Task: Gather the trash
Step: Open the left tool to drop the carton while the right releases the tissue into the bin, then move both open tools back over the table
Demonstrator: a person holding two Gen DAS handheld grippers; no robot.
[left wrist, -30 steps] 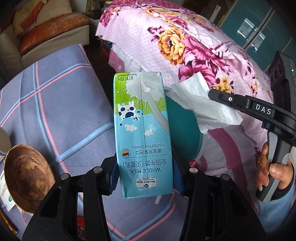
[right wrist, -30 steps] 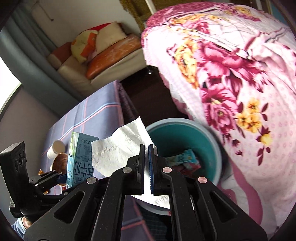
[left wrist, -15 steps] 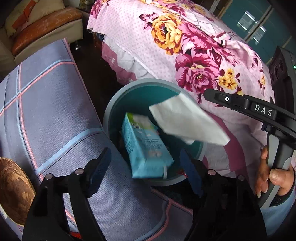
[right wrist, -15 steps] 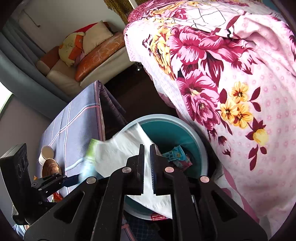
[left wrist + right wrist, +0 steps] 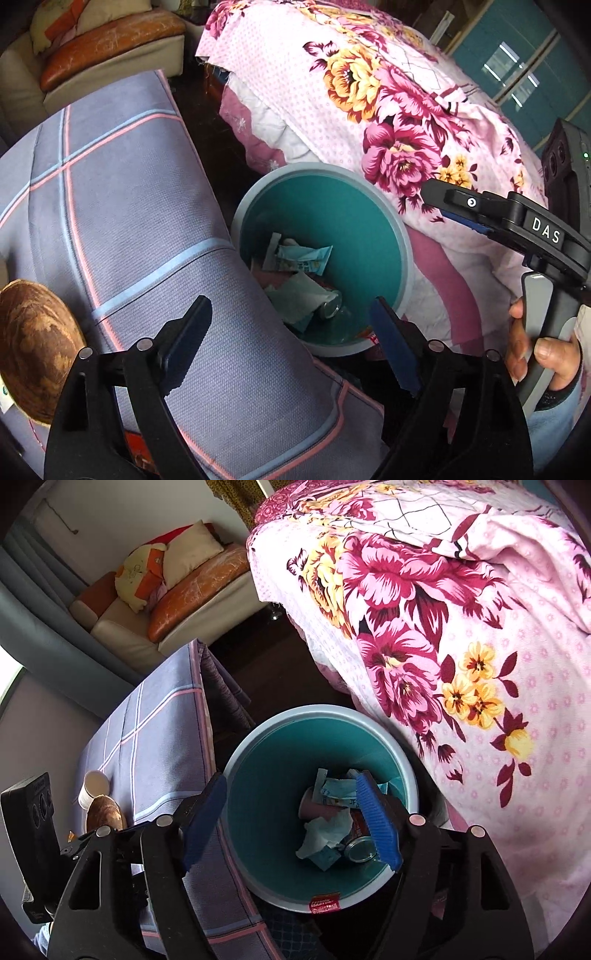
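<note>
Trash sits in the bottom of the teal bin: wrappers, a crumpled tissue, a can at 5 o'clock of the pile. Bin stands on the floor between the tabletop at 9 o'clock and the floral bed cover at 2 o'clock. Your left gripper hangs over the bin's near rim, jaws spread wide, nothing in them. Your right gripper is above the bin, jaws released too. Brown bowl at tabletop's 8 o'clock edge.
</note>
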